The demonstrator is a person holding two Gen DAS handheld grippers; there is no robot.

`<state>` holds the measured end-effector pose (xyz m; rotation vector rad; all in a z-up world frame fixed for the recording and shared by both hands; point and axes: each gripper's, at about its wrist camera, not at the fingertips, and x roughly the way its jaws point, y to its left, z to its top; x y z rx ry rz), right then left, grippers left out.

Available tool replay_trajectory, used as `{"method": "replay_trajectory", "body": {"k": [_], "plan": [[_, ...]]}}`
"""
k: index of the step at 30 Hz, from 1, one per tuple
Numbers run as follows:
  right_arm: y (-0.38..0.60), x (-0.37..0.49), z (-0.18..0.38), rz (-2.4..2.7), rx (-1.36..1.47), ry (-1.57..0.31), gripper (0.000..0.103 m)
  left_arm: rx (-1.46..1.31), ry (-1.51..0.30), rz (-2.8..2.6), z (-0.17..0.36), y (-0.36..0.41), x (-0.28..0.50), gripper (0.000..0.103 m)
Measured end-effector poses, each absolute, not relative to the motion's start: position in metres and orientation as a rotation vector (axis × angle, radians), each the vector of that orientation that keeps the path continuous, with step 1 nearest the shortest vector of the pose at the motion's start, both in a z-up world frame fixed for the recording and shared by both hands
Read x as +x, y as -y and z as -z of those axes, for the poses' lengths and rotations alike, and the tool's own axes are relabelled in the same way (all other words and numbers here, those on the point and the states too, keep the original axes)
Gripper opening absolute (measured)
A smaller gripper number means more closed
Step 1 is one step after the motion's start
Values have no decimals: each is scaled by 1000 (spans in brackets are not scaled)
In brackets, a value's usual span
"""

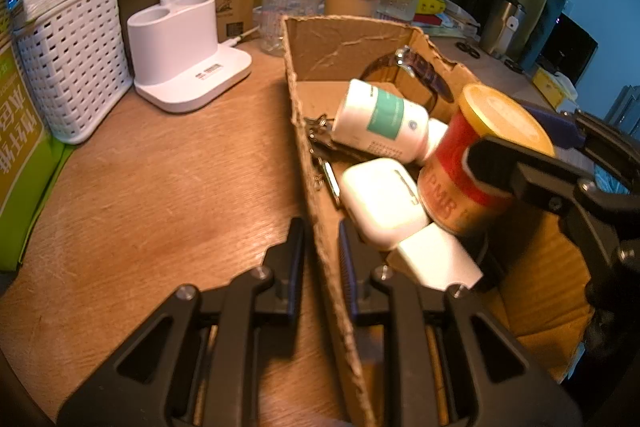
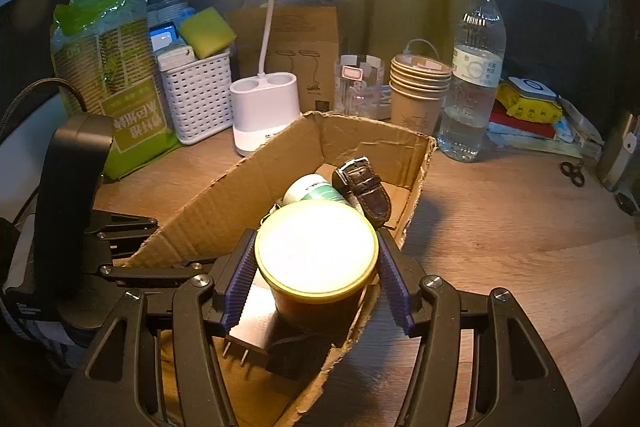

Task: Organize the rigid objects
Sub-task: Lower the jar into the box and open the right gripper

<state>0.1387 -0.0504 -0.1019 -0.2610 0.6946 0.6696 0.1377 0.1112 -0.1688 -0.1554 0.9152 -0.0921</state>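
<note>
The left gripper is clamped on the near wall of the cardboard box and steadies it. The right gripper grips the red can with the yellow lid, low inside the box beside the white pill bottle. The placing step seems nearly finished; next, the right fingers should spread and lift straight up.

A wooden table carries a cardboard box, lamp base, white basket and water bottle.
</note>
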Motion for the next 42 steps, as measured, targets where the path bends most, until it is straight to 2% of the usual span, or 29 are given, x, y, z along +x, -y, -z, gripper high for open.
{"method": "replay_trajectory", "body": {"k": [8,34,42], "plan": [[51,139,100,-673,-257,-693,65,-155,-916,91,169,-111,138,19],[63,127,81,-552,-271,-665,66,-136,-912,82,166,-110,137,19],[79,116,62,-528,-251,-625,66,-86,-880,52,160,-105,133,30]]}}
